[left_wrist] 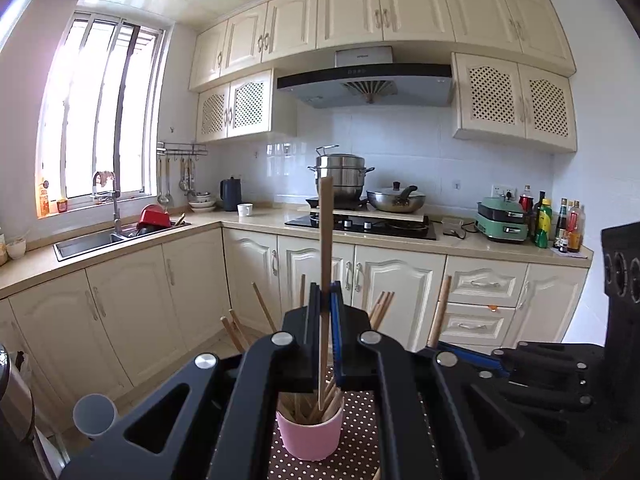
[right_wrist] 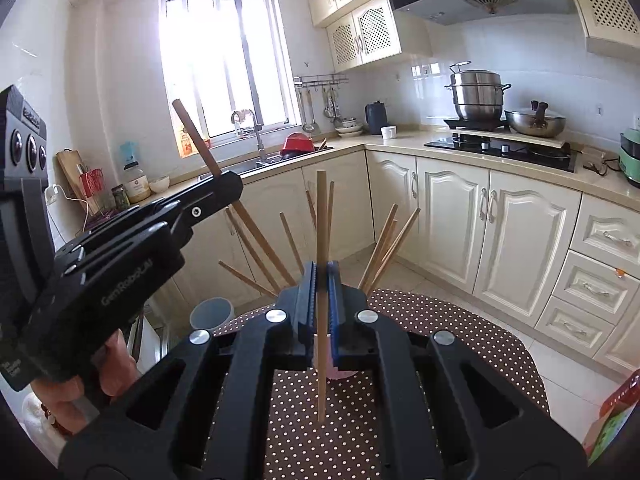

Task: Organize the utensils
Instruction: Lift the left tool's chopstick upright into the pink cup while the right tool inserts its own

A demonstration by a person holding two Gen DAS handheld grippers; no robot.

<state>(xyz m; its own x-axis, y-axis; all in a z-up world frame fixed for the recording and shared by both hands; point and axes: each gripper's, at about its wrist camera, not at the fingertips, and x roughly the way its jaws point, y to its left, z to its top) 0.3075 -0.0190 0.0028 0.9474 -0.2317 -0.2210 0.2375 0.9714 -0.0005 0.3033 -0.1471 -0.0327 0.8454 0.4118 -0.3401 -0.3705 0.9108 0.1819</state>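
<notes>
Kitchen, dotted tabletop (right_wrist: 460, 320): pink cup (left_wrist: 310, 436) of chopsticks (right_wrist: 384, 246). My left tool (left_wrist: 326, 300) clamps one chopstick (left_wrist: 325, 240) above it; right tool (right_wrist: 321, 280) clamps another chopstick (right_wrist: 321, 220).

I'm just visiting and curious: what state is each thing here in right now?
Left gripper: shut on a chopstick, held upright.
Right gripper: shut on another chopstick, upright.
Pink cup: upright, full of chopsticks fanning out.
Grey cup: upright; inside not visible.
Dotted tablecloth: spread flat.
</notes>
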